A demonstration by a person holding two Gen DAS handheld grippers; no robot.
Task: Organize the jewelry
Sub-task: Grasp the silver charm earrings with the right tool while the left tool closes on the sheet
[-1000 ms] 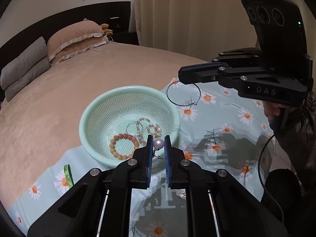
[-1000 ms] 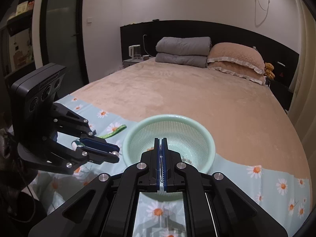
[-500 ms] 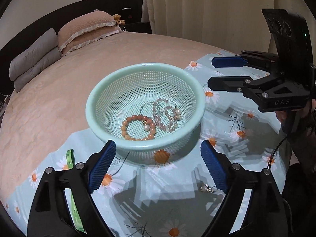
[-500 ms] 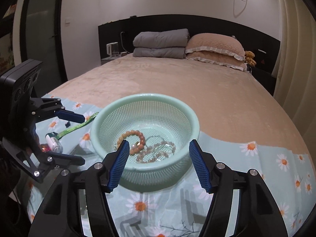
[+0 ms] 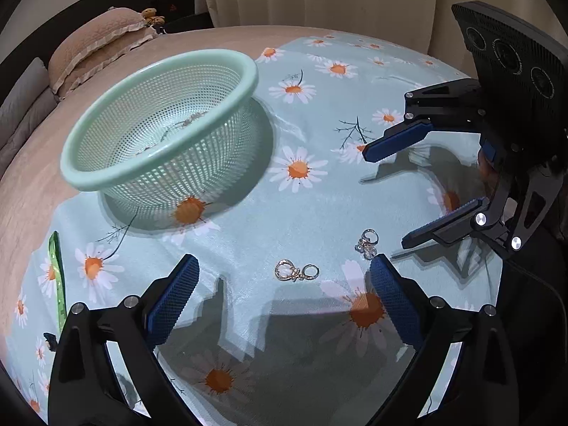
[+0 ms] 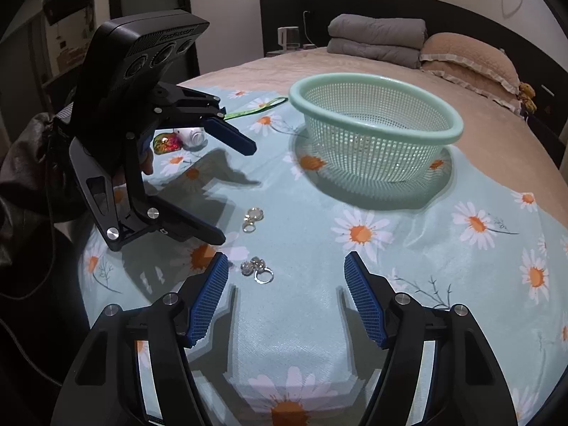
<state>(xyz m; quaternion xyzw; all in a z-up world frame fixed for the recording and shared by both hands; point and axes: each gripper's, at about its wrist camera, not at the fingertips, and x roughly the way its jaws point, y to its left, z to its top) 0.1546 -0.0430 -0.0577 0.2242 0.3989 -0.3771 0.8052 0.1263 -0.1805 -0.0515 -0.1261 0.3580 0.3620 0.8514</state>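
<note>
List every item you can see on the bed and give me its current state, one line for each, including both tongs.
Left tongs: open, holding nothing, above the gold earring.
Right tongs: open, holding nothing, near the silver earring.
Gold earring: loose on the daisy cloth.
Silver earring: loose on the cloth.
Green basket: upright on the cloth, contents barely visible.
Green strap: lying flat.

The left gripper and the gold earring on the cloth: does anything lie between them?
No. In the left wrist view the open left gripper has only bare daisy cloth before the gold earring, which lies ahead between its fingers.
</note>
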